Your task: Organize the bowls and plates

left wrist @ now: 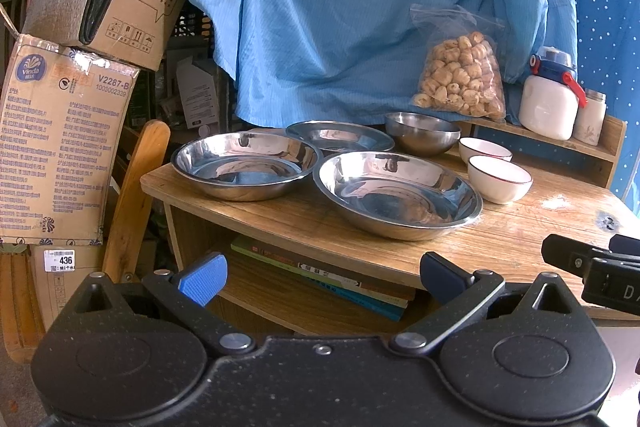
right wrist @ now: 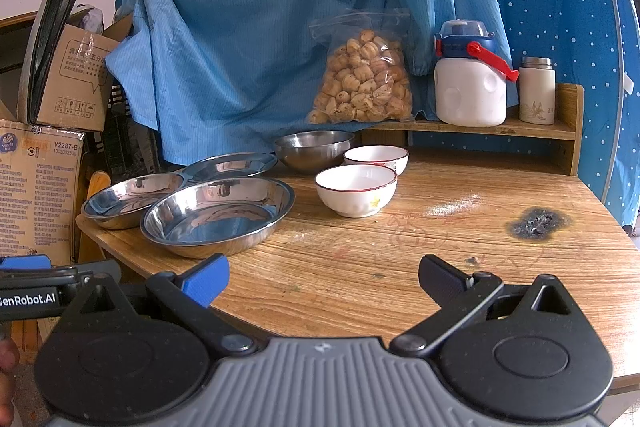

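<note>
Both the left gripper (left wrist: 322, 277) and right gripper (right wrist: 323, 279) hover with fingers spread apart, holding nothing. At mid-frame on the wooden table (right wrist: 460, 259), three steel plates (right wrist: 218, 217) crowd together left of a steel bowl (right wrist: 314, 149) and two white bowls (right wrist: 356, 189). Behind, a snack bag (right wrist: 362, 83) and white jug (right wrist: 470, 87) sit on a low shelf beneath blue cloth (right wrist: 248, 27).

3 shallow steel plates (right wrist: 218, 217) sit upright & empty at my left end of the wooden table (right wrist: 460, 259), clustered, rims touching or nearly. Behind them a deeper steel bowl (right wrist: 314, 151), upright. Just right of it, 2 white red-rimmed bowls (right wrist: 356, 189), empty, one behind the other, close together.
</note>
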`<state>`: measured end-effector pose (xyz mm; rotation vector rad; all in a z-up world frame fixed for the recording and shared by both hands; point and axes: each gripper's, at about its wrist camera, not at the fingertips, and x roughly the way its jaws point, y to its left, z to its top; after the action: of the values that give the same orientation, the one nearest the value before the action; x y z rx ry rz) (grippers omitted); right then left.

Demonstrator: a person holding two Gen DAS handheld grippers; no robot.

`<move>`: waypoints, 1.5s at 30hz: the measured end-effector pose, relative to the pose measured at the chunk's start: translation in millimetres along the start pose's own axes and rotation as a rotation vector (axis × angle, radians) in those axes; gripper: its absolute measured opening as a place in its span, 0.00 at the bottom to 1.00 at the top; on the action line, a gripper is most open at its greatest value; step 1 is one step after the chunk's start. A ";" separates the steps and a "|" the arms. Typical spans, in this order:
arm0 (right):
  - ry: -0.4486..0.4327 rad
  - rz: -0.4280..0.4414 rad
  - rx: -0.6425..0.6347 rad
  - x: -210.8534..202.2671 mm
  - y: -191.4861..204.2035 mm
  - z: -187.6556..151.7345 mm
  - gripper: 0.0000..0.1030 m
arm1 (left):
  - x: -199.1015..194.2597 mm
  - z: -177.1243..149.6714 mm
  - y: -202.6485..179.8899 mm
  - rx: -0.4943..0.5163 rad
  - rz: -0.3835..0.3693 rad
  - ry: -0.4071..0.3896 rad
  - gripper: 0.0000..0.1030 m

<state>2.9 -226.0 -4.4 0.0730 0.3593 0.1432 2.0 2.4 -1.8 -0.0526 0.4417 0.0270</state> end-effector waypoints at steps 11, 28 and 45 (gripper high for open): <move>0.002 0.000 0.000 0.3 0.2 -0.1 1.00 | 0.0 -0.1 1.4 0.000 0.002 0.006 0.99; 0.005 -0.002 -0.002 0.5 0.7 -0.7 1.00 | 3.1 -1.0 4.9 -0.004 0.005 0.012 0.99; -0.015 0.055 -0.026 32.7 9.4 24.8 1.00 | 34.1 46.1 65.5 -0.044 0.115 -0.053 0.99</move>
<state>40.8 -212.8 8.3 0.0578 0.3408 0.2018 50.0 71.0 22.3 -0.0692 0.3904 0.1513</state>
